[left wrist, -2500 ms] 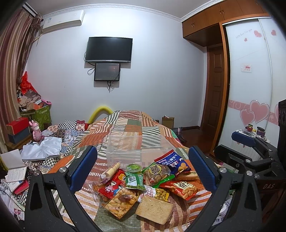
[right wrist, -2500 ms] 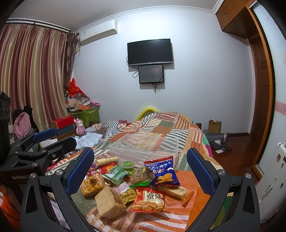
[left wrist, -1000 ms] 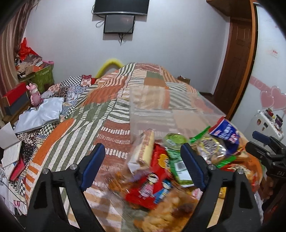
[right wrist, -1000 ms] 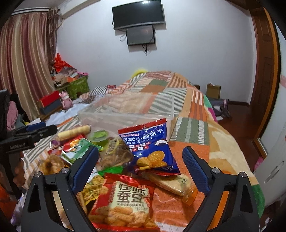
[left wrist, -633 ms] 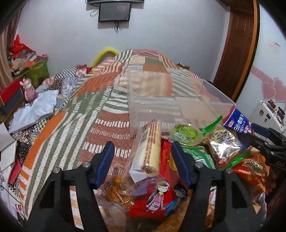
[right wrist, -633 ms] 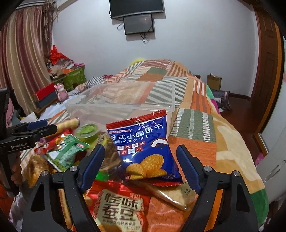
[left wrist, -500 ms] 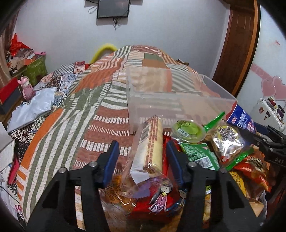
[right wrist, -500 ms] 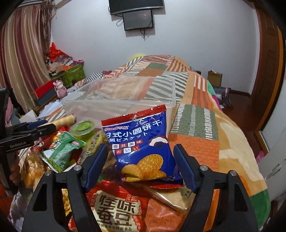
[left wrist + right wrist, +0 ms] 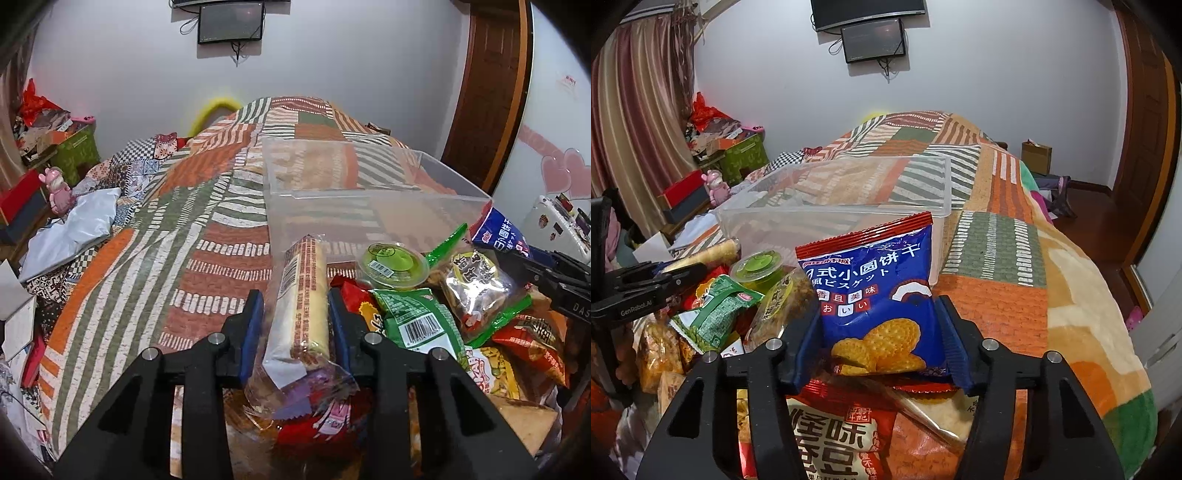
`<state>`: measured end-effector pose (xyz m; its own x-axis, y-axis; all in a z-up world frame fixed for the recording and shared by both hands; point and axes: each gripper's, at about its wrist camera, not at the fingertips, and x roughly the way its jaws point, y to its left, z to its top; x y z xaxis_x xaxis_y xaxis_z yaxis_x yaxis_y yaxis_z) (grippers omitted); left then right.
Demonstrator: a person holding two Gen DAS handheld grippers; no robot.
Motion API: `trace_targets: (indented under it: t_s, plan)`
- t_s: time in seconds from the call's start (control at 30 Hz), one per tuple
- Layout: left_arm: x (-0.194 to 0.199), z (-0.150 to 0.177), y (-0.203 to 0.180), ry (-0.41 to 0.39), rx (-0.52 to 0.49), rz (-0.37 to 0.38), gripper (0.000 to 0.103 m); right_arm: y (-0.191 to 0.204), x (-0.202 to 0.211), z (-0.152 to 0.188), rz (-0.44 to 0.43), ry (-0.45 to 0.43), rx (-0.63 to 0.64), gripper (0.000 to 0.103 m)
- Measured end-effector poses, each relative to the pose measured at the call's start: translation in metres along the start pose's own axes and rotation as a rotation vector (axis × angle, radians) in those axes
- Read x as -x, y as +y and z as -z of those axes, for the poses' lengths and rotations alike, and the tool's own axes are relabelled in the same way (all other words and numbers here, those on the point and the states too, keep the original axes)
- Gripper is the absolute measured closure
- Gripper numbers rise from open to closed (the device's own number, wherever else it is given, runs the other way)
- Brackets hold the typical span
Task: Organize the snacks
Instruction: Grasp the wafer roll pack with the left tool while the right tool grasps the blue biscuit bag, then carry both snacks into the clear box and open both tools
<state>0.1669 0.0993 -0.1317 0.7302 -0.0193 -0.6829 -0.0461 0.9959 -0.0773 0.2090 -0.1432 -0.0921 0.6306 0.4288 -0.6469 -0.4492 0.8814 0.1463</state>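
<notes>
Both grippers are working the snack pile on the bed (image 9: pixel 192 258) at once. The left gripper (image 9: pixel 295 325) has just been closing its jaws around a long roll of biscuits (image 9: pixel 304 295) in a clear wrapper; the blue pads are sitting right up against both sides of it, so it's pinching the roll. The roll is lying at the left edge of the pile, pointing toward the clear plastic bin (image 9: pixel 369 192) just behind the snacks.

The right gripper (image 9: pixel 879 343) has also just been closing, and its jaws are squeezing the lower part of a blue cracker bag (image 9: pixel 875 288), which is standing upright on top of other packets. A green jelly cup (image 9: pixel 761 267) is sitting beside it, near the bin's front wall.
</notes>
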Motion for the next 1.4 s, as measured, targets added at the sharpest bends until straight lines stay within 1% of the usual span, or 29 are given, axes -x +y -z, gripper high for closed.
trace_targets:
  t_s: [0.03,0.13,0.47,0.73,0.83,0.97,1.07,1.27,1.4]
  plan:
    - [0.003,0.0,0.001,-0.004,0.002,0.006,0.075,0.0,0.0,-0.001,-0.001,-0.002,-0.001,0.05]
    - [0.013,-0.001,0.002,-0.02,0.005,0.001,0.078,0.0,0.002,-0.002,-0.007,-0.013,-0.005,0.052]
    - [0.042,0.0,0.005,-0.061,0.017,-0.003,0.078,0.005,0.022,-0.01,-0.031,-0.074,0.001,0.053]
    - [0.068,-0.022,0.002,-0.136,0.019,0.014,0.078,0.007,0.031,-0.023,-0.042,-0.113,0.006,0.053]
    - [0.072,-0.032,-0.001,-0.157,0.014,0.034,0.078,0.009,0.032,-0.03,-0.041,-0.128,0.016,0.053]
    - [0.071,-0.047,-0.006,-0.177,0.003,0.049,0.078,0.009,0.032,-0.043,-0.042,-0.15,0.031,0.053]
    - [0.065,-0.06,-0.007,-0.177,0.006,0.075,0.078,0.01,0.029,-0.054,-0.046,-0.162,0.04,0.053]
    - [0.044,-0.082,-0.006,-0.153,0.022,0.116,0.078,0.008,0.019,-0.072,-0.055,-0.167,0.05,0.053]
    - [0.028,-0.089,-0.004,-0.132,0.024,0.124,0.078,0.008,0.012,-0.08,-0.061,-0.159,0.056,0.053]
